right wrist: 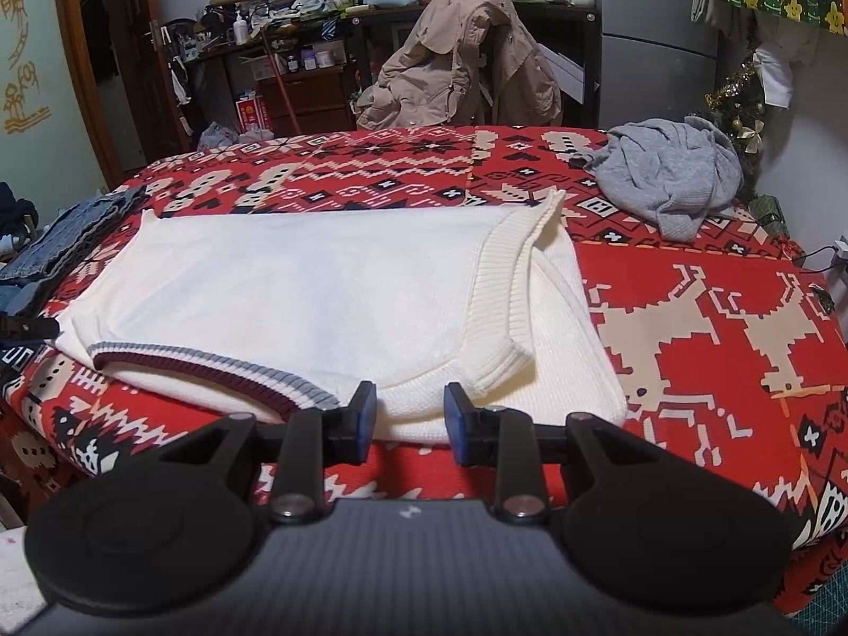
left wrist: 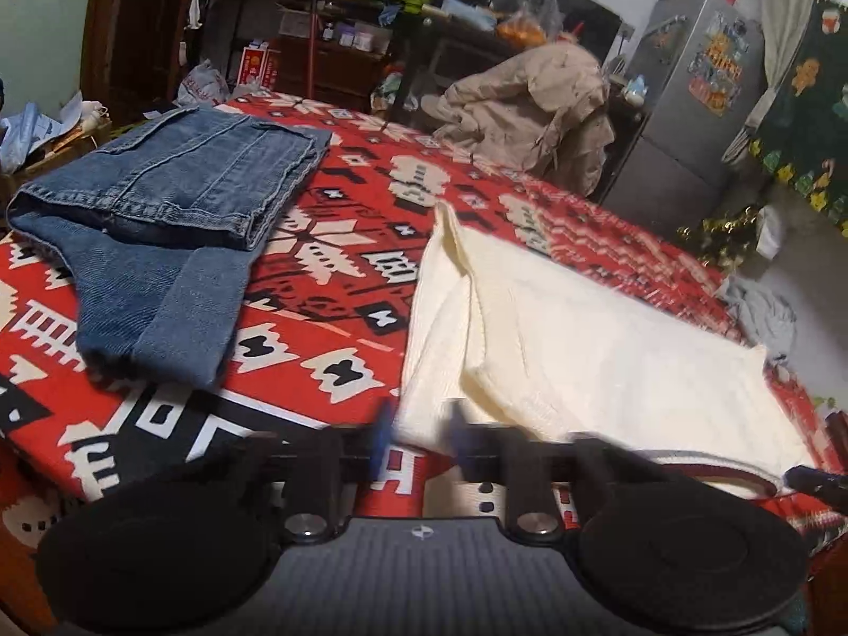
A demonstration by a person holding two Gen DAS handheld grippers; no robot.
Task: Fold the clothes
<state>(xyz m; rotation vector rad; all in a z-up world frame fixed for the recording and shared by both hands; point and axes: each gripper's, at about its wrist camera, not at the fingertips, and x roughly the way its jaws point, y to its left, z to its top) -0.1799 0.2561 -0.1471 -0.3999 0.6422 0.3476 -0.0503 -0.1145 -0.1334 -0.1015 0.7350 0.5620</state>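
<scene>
A: How is the left gripper seen to stand?

B: Its blue-padded fingers are parted a little, and nothing is clamped between them. They are blurred. The near corner of the cream sweater is seen just beyond the tips, at about 12 o'clock; whether it is touched cannot be told.

A: And the right gripper?

B: A narrow gap is kept between its fingers, and no cloth is pinched. The sweater's near folded edge is seen through that gap, close to the pads; contact cannot be made out.

A: Where is the sweater laid?

B: It is spread flat on the red patterned blanket, folded, with a ribbed cuff turned over its top toward 1 o'clock in the right wrist view. A collar band striped in maroon and grey is shown at 10 o'clock of the right gripper. In the left wrist view the cloth is stretched from 12 toward 2 o'clock.

A: What else is found on the blanket?

B: Folded blue jeans are laid at 10 o'clock in the left wrist view, apart from the sweater. A crumpled grey garment is seen at 1 o'clock in the right wrist view, well apart from the sweater.

A: And beyond the bed?

B: A beige jacket is draped over a chair at 12 o'clock, with cluttered shelves behind it.
</scene>
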